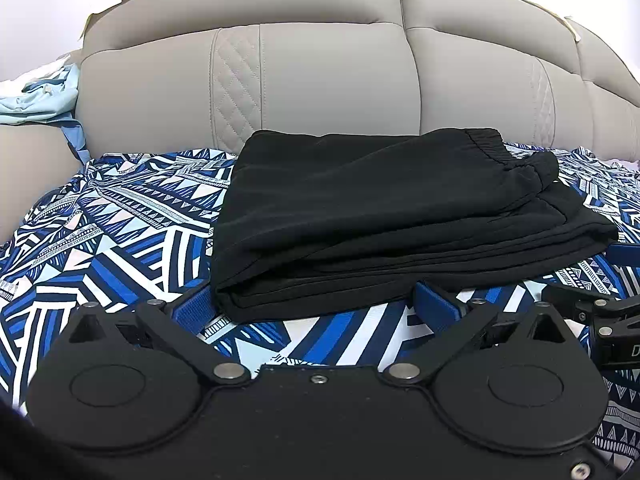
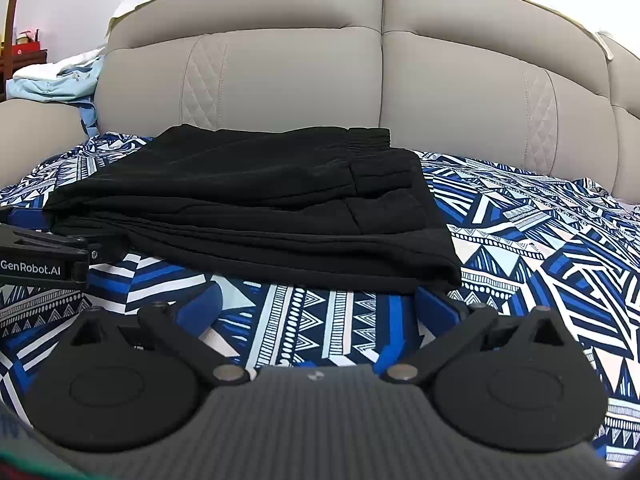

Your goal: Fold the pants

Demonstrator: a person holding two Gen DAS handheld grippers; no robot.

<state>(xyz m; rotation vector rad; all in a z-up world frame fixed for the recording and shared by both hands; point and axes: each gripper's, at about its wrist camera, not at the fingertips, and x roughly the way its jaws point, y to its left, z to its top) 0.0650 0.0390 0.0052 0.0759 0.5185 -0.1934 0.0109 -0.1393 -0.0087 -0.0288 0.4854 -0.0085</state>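
Observation:
Black pants [image 1: 380,216] lie folded in a flat stack on the blue patterned bedsheet [image 1: 100,240], waistband at the far right. They also show in the right wrist view [image 2: 248,208]. My left gripper [image 1: 316,308] is open, its blue pads at the stack's near edge, holding nothing. My right gripper [image 2: 316,308] is open just in front of the stack's near right corner, empty. The right gripper also shows at the right edge of the left wrist view [image 1: 600,312]; the left gripper shows at the left edge of the right wrist view [image 2: 44,256].
A grey padded headboard [image 1: 320,80] rises right behind the pants. Light blue and white clothes [image 1: 36,96] lie heaped at the far left. Dark furniture [image 2: 24,48] stands beyond them.

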